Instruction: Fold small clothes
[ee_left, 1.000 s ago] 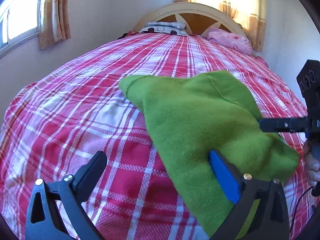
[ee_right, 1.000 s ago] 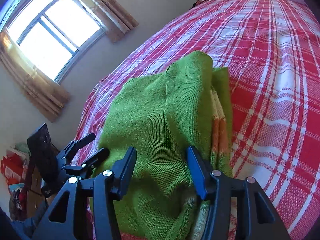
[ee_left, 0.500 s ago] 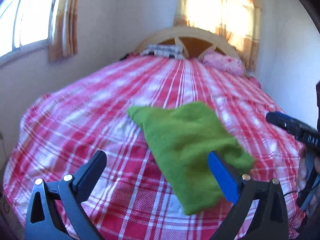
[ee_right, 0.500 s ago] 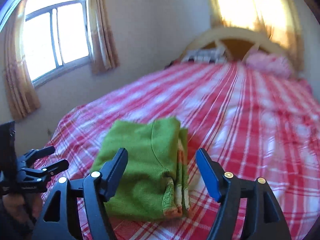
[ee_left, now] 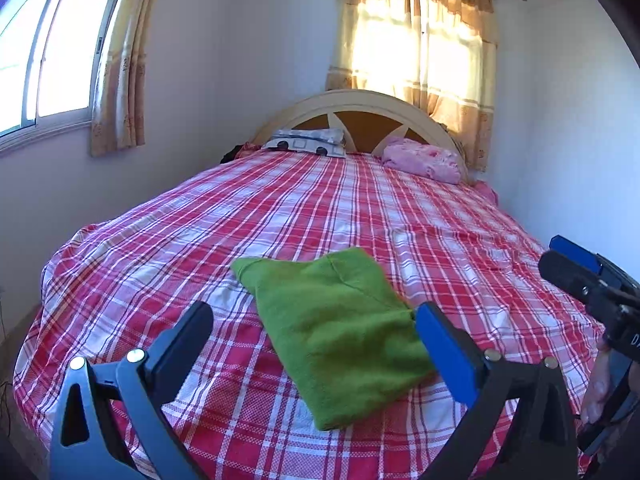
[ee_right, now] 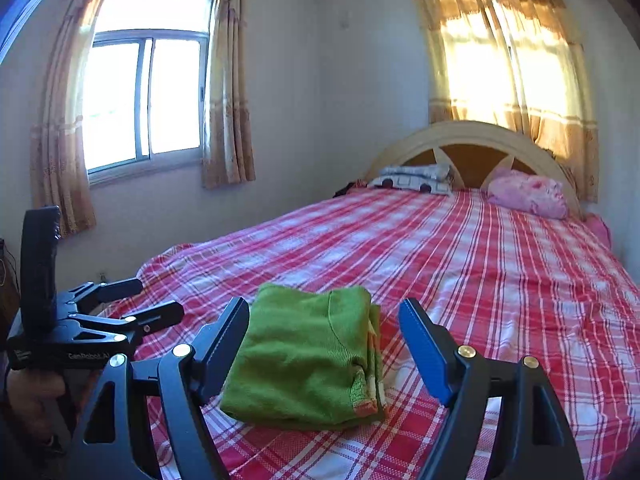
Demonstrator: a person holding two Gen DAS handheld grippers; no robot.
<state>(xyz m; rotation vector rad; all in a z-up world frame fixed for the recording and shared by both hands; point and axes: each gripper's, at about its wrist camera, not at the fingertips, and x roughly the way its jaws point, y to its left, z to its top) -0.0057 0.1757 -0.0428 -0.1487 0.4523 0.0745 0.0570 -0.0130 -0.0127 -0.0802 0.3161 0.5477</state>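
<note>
A green knit garment (ee_left: 336,328) lies folded flat near the foot of the red plaid bed (ee_left: 360,208). In the right wrist view the garment (ee_right: 308,352) shows orange and cream stripes at its folded edge. My left gripper (ee_left: 316,332) is open and empty, raised above and behind the garment. My right gripper (ee_right: 324,324) is open and empty, also raised back from it. The right gripper shows at the right edge of the left wrist view (ee_left: 580,276). The left gripper shows at the left of the right wrist view (ee_right: 132,300).
A patterned pillow (ee_left: 308,142) and a pink pillow (ee_left: 420,158) lie by the headboard (ee_left: 360,104). Curtained windows stand on the left wall (ee_right: 144,96) and behind the headboard (ee_right: 500,56). The wall is close along the bed's left side.
Both grippers have pulled up and back from the garment, which now lies smaller in view and folded on the bed. Both stayed open.
</note>
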